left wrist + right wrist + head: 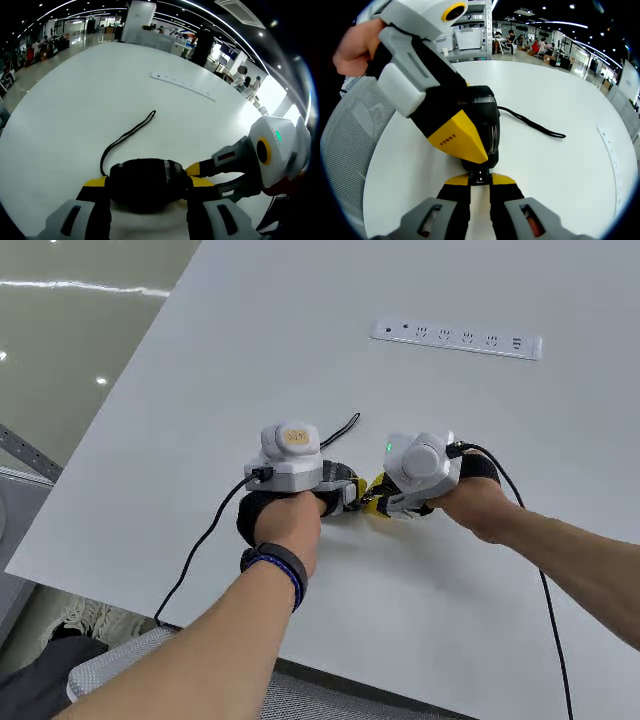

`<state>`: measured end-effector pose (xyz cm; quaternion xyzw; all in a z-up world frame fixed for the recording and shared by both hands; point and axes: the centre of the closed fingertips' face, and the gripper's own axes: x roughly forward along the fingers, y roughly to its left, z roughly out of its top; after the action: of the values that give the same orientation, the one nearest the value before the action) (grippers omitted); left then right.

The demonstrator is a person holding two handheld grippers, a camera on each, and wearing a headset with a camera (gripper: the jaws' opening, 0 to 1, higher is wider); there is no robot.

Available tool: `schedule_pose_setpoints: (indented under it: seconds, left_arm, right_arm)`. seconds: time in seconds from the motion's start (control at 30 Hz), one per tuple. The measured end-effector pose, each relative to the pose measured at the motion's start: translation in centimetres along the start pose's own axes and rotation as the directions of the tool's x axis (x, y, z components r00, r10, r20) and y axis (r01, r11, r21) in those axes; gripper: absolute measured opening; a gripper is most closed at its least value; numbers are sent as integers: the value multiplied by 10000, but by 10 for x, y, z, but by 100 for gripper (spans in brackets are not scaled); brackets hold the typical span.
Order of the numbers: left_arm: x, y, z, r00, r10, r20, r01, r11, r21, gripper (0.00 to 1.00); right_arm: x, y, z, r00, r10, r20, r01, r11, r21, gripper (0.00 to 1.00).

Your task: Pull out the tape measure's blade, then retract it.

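A black tape measure (145, 172) rests on the white table (250, 350), and my left gripper (148, 184) is shut on its case from both sides with yellow pads. Its black wrist strap (127, 135) trails away across the table. My right gripper (480, 181) faces the case's mouth, its yellow tips shut on the blade's end hook (480, 175), which sits right at the case (482, 115). No length of blade shows between hook and case. In the head view the left gripper (345, 495) and the right gripper (375, 500) meet tip to tip over the tape measure (340, 477).
A white power strip (457, 338) lies at the far side of the table, well beyond the grippers. The table's near edge (330, 670) runs just below my forearms, with a grey mesh chair (355, 145) beneath it. Cables hang from both grippers.
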<state>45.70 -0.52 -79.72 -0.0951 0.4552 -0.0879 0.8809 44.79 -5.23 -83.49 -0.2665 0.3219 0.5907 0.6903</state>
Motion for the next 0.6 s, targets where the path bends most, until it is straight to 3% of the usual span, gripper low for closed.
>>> schedule_pose_setpoints:
  seconds: [0.23,0.33,0.6]
  left_arm:
    - [1,1,1,10000,-26,1,26,10000,-6,58]
    - [-1,4,1,9999,-67,125,68,9999,-111,58]
    - [0,4,2,9992,-374,-110,374,9993,-32,59]
  right_arm:
    - [2,-1,1,10000,7,-3,-7,10000,-32,13]
    - [1,-2,-1,9998,-58,188,56,9999,132,14]
    - [-1,3,-3,9977,-55,671,49,9999,89,19]
